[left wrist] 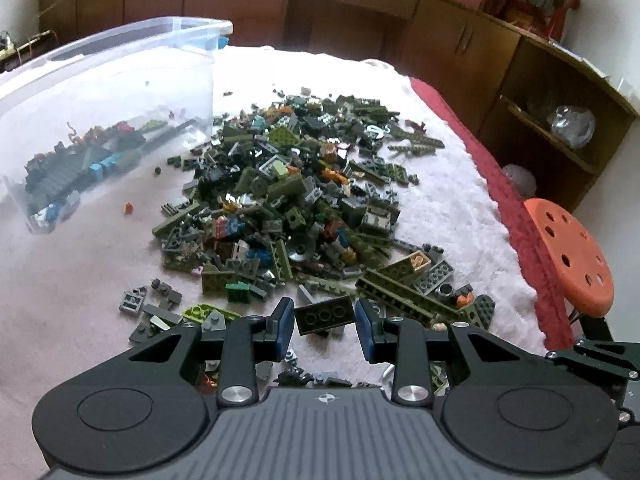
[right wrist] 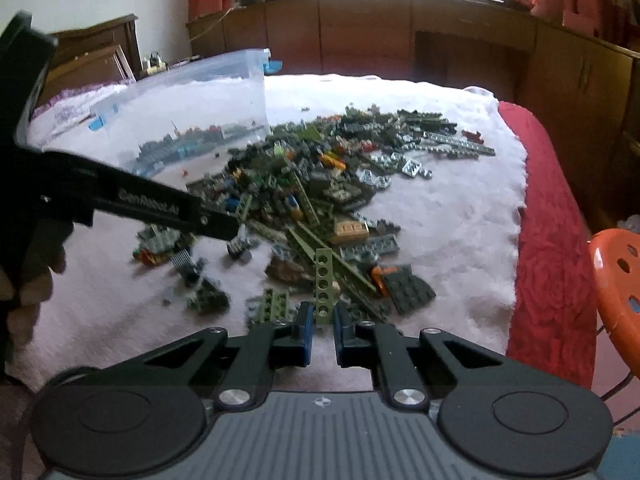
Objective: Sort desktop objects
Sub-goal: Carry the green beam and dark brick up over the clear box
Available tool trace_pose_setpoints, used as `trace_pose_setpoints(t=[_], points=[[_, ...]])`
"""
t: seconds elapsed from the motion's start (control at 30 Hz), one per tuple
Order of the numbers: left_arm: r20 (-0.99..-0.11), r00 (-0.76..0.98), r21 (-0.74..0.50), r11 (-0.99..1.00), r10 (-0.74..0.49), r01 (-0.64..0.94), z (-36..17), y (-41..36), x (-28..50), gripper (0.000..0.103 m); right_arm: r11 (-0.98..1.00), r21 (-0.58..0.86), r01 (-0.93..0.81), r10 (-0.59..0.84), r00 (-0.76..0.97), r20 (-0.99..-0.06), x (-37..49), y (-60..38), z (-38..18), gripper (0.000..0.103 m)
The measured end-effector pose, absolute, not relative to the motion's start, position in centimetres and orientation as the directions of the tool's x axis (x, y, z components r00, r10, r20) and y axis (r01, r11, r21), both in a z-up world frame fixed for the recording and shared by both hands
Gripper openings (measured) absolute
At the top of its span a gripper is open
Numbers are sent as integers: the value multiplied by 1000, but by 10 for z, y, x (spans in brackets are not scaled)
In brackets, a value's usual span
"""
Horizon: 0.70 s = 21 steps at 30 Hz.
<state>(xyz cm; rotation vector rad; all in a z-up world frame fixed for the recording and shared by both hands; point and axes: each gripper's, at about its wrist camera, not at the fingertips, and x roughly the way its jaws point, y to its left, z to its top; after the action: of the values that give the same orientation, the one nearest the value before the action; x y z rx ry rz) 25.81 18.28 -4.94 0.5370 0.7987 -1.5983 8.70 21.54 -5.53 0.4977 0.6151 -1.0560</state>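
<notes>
The right gripper [right wrist: 323, 326] gripped a holed green beam [right wrist: 323, 280], pointing forward; the left gripper [left wrist: 325, 322], jaws apart, seemingly straddled a dark brick [left wrist: 325, 314] lying crosswise.

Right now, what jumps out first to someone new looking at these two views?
The big heap of mostly olive and grey building bricks spread over the white fluffy blanket, mid-frame. Left of it stands a clear plastic bin with some bricks already inside. Up close, the right gripper is shut on a light green holed beam, while the left gripper brackets a dark olive brick, with gaps visible on both sides.
</notes>
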Motion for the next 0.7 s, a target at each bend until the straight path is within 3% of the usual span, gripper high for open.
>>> trace_pose_setpoints(t=[0.7], points=[[-609,-61,-162,48,-791,986,22,148,299,34,454,81,887,-688,407,-601,117,161,11,12]])
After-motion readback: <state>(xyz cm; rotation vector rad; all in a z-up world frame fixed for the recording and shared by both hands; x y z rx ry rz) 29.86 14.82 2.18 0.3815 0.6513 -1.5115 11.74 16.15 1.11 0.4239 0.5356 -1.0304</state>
